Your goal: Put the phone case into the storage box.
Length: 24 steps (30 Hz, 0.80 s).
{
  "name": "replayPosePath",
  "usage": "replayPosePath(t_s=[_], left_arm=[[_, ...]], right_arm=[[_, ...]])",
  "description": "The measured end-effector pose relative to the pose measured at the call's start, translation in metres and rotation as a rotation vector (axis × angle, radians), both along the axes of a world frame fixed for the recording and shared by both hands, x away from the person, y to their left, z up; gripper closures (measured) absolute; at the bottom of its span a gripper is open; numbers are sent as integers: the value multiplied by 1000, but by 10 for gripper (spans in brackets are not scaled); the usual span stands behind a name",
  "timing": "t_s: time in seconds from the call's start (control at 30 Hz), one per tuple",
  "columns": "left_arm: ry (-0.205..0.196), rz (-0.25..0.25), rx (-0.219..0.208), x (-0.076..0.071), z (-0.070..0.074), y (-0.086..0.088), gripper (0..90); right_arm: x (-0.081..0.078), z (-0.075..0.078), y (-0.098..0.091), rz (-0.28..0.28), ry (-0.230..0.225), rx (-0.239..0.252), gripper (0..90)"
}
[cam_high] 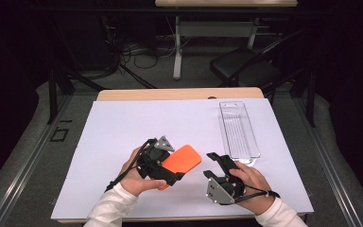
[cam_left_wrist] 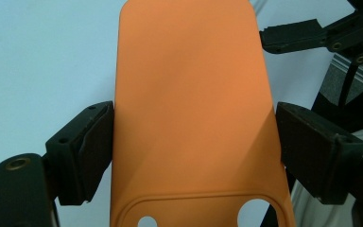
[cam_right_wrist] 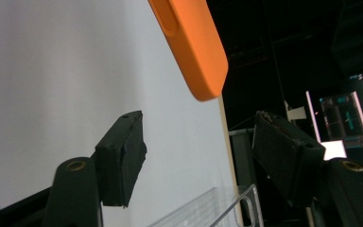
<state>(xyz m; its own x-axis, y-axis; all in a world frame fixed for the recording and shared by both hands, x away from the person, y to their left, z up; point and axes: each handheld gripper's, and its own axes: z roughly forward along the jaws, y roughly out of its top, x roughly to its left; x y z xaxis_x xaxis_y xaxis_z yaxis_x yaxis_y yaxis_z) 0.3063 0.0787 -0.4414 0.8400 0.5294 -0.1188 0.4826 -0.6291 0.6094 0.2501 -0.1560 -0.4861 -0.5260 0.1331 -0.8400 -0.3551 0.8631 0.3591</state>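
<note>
An orange phone case [cam_high: 182, 161] hangs a little above the white sheet [cam_high: 137, 123], near the front middle. My left gripper [cam_high: 170, 165] is shut on it across its width. In the left gripper view both pads [cam_left_wrist: 92, 146] press the side edges of the case [cam_left_wrist: 194, 94], whose camera cutout end lies toward the hand. My right gripper [cam_high: 216, 165] is just right of the case, open, with nothing between its jaws. In the right gripper view [cam_right_wrist: 198, 146] the rounded end of the case [cam_right_wrist: 194, 47] sits beyond and above the fingertips.
A clear plastic tray [cam_high: 238, 130] lies lengthwise at the right of the sheet, just beyond my right gripper; its rim [cam_right_wrist: 203, 208] shows low in the right gripper view. The wooden table edge [cam_high: 179, 93] runs along the back. A black chair [cam_high: 246, 66] stands behind.
</note>
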Motion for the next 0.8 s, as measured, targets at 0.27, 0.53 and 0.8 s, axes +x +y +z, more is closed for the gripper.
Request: replayPosePath(t_s=[0.27,0.53,0.8], left_arm=[[14,-17,5,-1,-3,-5,160],[24,-31,9,-3,-5,-10,160],[31,-41,10,-5,-7,-14,160]], right_arm=[[0,-7,7,40,-70,-43,378],[1,-9,11,45,-40,-41,417],[0,-11,14,63,-64,-48,415]])
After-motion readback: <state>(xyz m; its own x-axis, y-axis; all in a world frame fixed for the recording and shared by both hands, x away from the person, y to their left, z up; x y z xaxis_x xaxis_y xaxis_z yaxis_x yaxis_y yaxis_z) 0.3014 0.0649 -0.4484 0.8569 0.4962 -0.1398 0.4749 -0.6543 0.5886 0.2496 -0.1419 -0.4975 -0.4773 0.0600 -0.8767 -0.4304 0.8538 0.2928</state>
